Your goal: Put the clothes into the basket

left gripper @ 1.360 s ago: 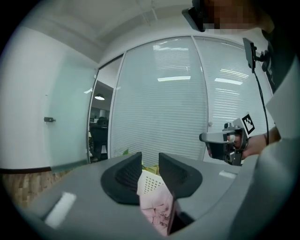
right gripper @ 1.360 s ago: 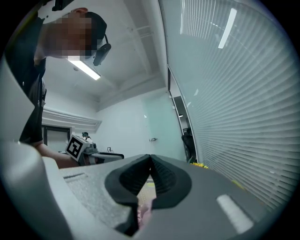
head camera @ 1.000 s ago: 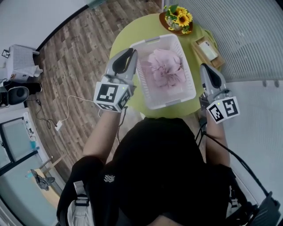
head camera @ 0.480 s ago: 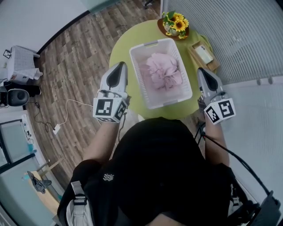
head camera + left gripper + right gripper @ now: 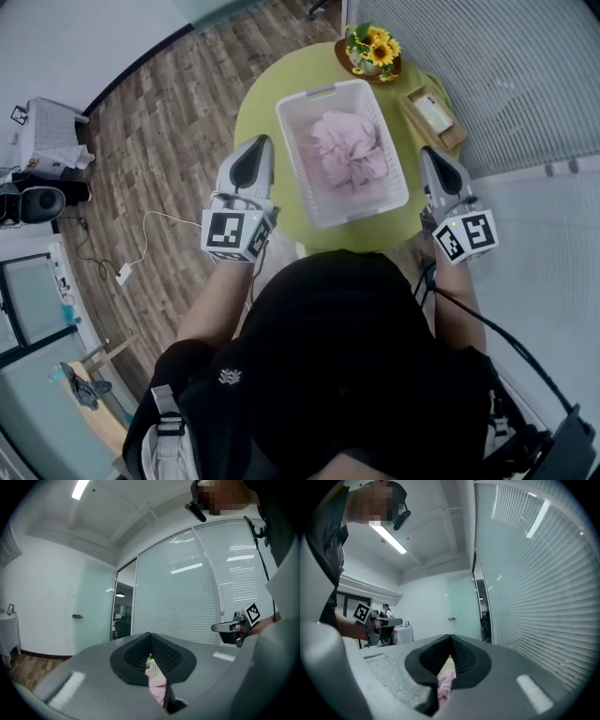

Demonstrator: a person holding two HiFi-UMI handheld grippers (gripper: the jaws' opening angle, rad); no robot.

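Note:
A white slatted basket (image 5: 292,155) stands on the round green table (image 5: 258,103) with a bundle of pink clothes (image 5: 345,152) inside it. My left gripper (image 5: 260,142) hovers left of the basket, apart from it, shut with nothing between its pads. My right gripper (image 5: 429,153) hangs just off the basket's right side, also shut and empty. In the left gripper view the left gripper (image 5: 151,634) has its jaws meeting at the tip, with pink cloth (image 5: 158,686) showing beyond. The right gripper view shows the right gripper (image 5: 449,637) the same way, pink cloth (image 5: 444,686) beyond it.
A pot of sunflowers (image 5: 373,47) and a wooden tray (image 5: 433,112) holding a white item sit at the table's far side. White blinds (image 5: 506,75) run along the right. Wood floor with a white cable (image 5: 150,220) lies to the left.
My left gripper has drawn back from the basket's left rim, toward the person. The right gripper has hardly moved. The clothes lie still in the basket.

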